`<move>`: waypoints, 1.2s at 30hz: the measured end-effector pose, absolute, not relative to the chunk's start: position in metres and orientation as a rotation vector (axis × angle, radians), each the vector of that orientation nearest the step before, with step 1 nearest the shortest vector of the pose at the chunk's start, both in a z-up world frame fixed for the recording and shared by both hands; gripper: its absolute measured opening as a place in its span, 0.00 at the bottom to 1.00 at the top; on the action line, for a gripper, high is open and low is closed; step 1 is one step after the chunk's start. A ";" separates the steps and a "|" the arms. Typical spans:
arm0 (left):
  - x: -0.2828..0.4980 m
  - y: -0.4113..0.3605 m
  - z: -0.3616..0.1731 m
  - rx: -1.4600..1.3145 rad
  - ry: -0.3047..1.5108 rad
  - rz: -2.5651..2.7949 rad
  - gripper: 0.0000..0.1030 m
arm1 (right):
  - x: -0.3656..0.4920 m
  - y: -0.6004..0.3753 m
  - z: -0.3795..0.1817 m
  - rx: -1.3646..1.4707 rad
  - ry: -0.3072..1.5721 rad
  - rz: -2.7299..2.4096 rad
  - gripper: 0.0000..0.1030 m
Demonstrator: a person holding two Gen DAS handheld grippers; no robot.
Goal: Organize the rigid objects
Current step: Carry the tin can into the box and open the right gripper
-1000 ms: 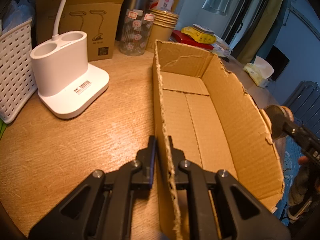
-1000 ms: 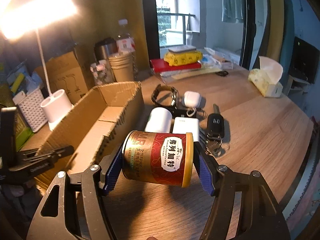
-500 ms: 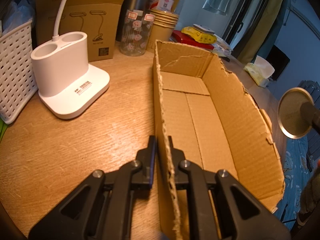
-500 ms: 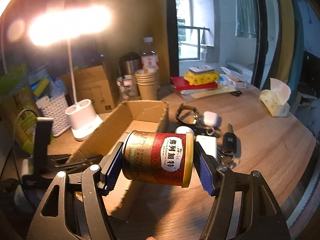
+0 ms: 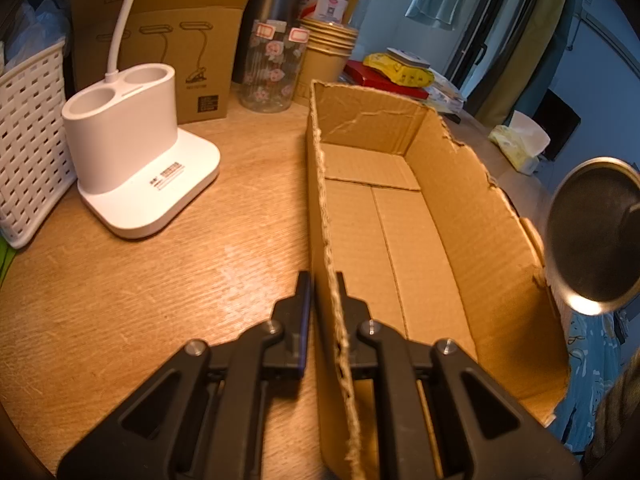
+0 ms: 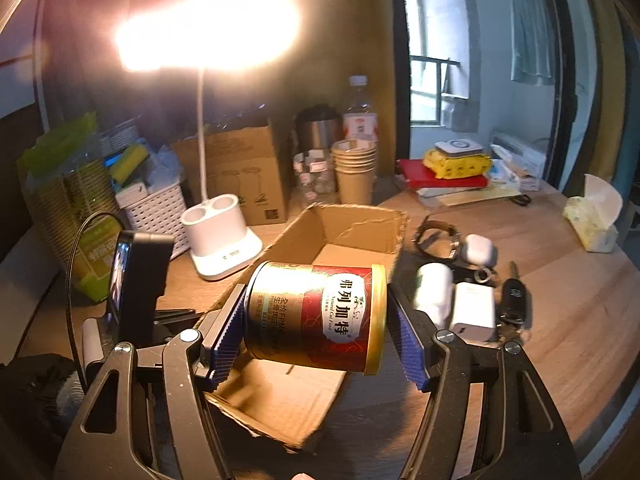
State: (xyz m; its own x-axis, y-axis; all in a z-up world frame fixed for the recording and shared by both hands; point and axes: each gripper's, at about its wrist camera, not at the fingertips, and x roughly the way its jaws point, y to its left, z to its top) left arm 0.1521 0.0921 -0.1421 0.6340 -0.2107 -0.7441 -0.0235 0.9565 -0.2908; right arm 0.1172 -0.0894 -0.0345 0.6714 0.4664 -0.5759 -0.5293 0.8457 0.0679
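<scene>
An open, empty cardboard box (image 5: pixel 400 216) lies on the wooden table. My left gripper (image 5: pixel 323 292) is shut on the box's near left wall. My right gripper (image 6: pixel 316 320) is shut on a red and gold can (image 6: pixel 316 316), held on its side in the air above the box's (image 6: pixel 340 240) near end. The can's metal end (image 5: pixel 592 232) shows at the right edge of the left wrist view. A white bottle (image 6: pixel 434 292), a white charger (image 6: pixel 472 312), a car key (image 6: pixel 514 300), an earbud case (image 6: pixel 480 248) and a watch (image 6: pixel 436 236) lie right of the box.
A white desk lamp base (image 5: pixel 132 164) stands left of the box, with a white basket (image 5: pixel 28 136) beside it. A carton (image 5: pixel 180 52), a glass jar (image 5: pixel 268 76), paper cups (image 5: pixel 326 60), books (image 6: pixel 444 176) and a tissue pack (image 6: pixel 596 216) line the back and right.
My right gripper has carried the can up and leftward, from beside the box to over its near end. My left gripper has kept its hold on the box wall.
</scene>
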 end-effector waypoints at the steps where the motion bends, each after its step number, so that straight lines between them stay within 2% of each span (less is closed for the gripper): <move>1: 0.152 0.091 -0.142 -0.286 0.881 -0.108 0.09 | 0.118 -0.086 -0.037 -0.111 0.624 0.572 0.68; 17: 0.152 0.092 -0.143 -0.281 0.884 -0.102 0.11 | 0.136 -0.073 -0.079 -0.075 0.789 0.632 0.68; 29: 0.152 0.091 -0.143 -0.262 0.865 -0.104 0.11 | 0.132 -0.069 -0.081 -0.124 0.795 0.628 0.68; 33: 0.151 0.091 -0.143 -0.261 0.865 -0.103 0.11 | 0.130 -0.069 -0.080 -0.132 0.798 0.653 0.74; 36: 0.151 0.091 -0.143 -0.261 0.865 -0.103 0.11 | 0.128 -0.071 -0.077 -0.132 0.786 0.645 0.75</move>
State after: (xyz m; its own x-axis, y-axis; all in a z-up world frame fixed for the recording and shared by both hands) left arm 0.1510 0.0913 -0.1425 0.6458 -0.1943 -0.7384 -0.0162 0.9634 -0.2677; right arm 0.1279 -0.0710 -0.0773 0.5270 0.4899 -0.6945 -0.5852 0.8017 0.1215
